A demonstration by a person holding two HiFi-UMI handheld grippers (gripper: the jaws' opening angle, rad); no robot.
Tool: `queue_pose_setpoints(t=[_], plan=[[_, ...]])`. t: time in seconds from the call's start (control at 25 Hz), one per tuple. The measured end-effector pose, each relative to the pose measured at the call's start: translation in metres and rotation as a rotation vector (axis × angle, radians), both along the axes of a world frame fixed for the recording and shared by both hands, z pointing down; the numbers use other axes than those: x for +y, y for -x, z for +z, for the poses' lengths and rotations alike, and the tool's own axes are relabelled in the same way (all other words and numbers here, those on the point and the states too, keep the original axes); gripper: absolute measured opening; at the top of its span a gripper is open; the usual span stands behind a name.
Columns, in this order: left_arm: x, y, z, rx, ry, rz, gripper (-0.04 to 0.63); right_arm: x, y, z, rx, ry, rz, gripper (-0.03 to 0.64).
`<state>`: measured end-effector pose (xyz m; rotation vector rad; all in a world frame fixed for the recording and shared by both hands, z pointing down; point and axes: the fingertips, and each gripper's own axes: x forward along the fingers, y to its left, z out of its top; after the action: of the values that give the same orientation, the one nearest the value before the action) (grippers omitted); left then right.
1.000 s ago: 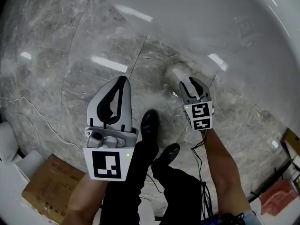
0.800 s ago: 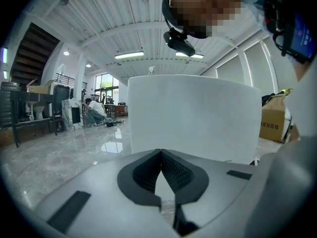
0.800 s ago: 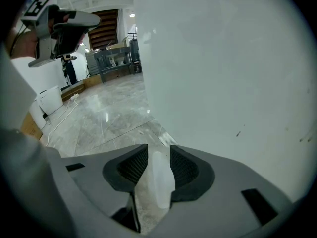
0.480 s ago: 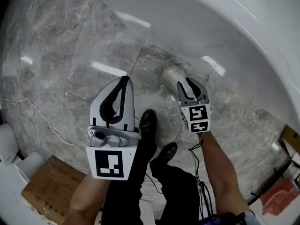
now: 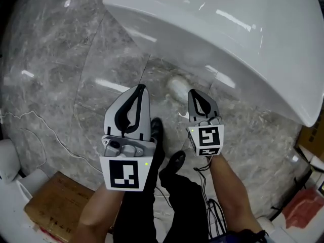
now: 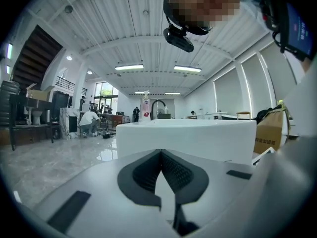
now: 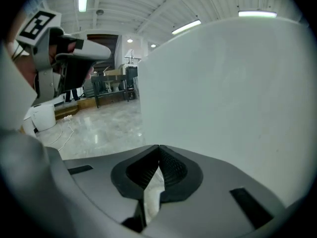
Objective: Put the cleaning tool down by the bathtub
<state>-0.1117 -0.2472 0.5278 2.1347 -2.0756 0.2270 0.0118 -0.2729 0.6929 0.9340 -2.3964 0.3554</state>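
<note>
Shoes: two dark shoes (image 5: 161,135) are seen on the grey marble floor (image 5: 61,65), nearer the person than either pair of fingertips.
Left gripper: the left gripper (image 5: 140,88) is held above the floor. Its fingers are pressed together at the tips and nothing is caught between them.
Right gripper: the right gripper (image 5: 195,93) is held alongside, a little lower in the head view. Its jaws have just been closing and are now brought tip to tip. Only the floor is seen through the gap behind the tips, so no object is pinched.
Cleaning tool: a pale, oblong thing, taken to be the cleaning tool (image 5: 178,87), is seen lying on the floor just beyond the fingertips and between the two pairs. It is apart from both, and its exact shape cannot be made out.
Bathtub: the white bathtub (image 5: 243,44) is seen beyond the fingertips, and the tool is found on the floor near its base.
Done: the placing is judged complete, since the tool is lying by the tub and has been let go.
Left: nothing more of the task is judged to be required.
</note>
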Motion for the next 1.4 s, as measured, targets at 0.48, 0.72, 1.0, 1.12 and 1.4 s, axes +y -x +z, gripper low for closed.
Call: queue_pose_setpoints(t=[0.48,0.72,1.0,1.12,1.4], plan=[[0.006,-0.020,-0.046,0.012,-0.005,0.026,0.015,0.011,-0.011,-0.128,-0.141,-0.150,0.045,0.014],[0.004,-0.025,-0.069,0.019,-0.023,0.030,0.015,0.006,-0.013,-0.163,-0.171,-0.187,0.065,0.014],[0.006,-0.024,-0.060,0.021,-0.016,0.023,0.015,0.006,-0.010,-0.162,-0.168,-0.197,0.064,0.012],[0.009,-0.025,-0.056,0.022,-0.010,0.027,0.015,0.008,-0.010,-0.160,-0.171,-0.195,0.062,0.012],[0.004,-0.021,-0.054,0.028,-0.009,0.015,0.015,0.006,-0.009,-0.160,-0.185,-0.196,0.065,0.012]])
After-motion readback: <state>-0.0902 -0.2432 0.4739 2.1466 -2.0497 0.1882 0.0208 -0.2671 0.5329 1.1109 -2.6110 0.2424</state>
